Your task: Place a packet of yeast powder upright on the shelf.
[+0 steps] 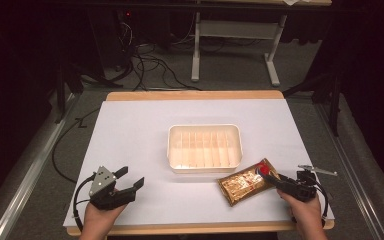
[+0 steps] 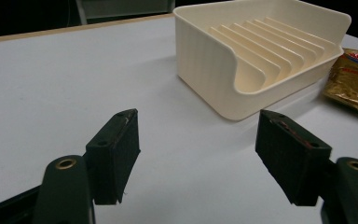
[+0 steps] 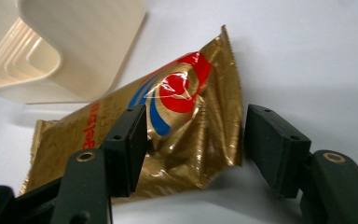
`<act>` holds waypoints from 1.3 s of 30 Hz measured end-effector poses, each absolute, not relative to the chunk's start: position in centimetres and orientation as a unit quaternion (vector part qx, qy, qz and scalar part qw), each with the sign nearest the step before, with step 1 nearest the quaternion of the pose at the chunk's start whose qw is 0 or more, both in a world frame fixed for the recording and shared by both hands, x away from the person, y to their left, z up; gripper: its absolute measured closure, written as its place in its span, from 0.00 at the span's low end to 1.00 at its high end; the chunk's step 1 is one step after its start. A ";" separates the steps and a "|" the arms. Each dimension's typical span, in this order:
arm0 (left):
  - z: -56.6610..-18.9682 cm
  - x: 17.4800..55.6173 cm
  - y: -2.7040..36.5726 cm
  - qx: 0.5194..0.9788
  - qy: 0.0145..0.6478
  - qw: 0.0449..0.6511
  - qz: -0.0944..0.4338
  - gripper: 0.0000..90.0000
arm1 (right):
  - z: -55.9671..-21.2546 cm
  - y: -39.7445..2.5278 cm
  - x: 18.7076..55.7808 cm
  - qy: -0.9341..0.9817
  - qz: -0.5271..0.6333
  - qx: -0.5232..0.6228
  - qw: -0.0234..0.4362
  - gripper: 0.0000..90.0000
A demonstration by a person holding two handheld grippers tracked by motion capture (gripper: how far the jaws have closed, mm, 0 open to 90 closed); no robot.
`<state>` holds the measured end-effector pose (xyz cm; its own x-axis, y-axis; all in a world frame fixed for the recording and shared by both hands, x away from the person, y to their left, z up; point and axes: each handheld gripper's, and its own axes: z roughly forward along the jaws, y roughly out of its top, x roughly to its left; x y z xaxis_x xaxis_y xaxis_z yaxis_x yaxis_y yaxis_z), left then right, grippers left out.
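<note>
Two claws are released. The right claw (image 3: 193, 144) has its jaws around one end of the gold packet (image 1: 245, 182), which lies on the desk (image 1: 135, 135) just beside the cream tray (image 1: 204, 148). It probably must clench next. The left claw (image 1: 128, 181) hovers apart.

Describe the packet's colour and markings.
Gold foil packet with a red-and-blue emblem; right gripper view shows it best.

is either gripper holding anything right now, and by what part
Nothing is held. The left gripper is open over bare table; the right gripper is open, its jaws straddling the gold packet's end without clamping it.
</note>
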<state>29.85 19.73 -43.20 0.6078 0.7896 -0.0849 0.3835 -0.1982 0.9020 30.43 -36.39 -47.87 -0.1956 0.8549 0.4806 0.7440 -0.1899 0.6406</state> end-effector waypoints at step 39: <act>-43.1 28.9 20.8 0.736 0.409 0.495 0.217 0.34 | -44.2 -36.1 29.8 0.611 0.531 0.575 0.123 0.99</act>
<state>28.94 20.77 -43.13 0.5718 0.8160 -0.0847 0.3860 -0.1764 0.9055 29.81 -36.05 -44.21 -0.3089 0.8323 0.4603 0.5718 -0.2242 0.7891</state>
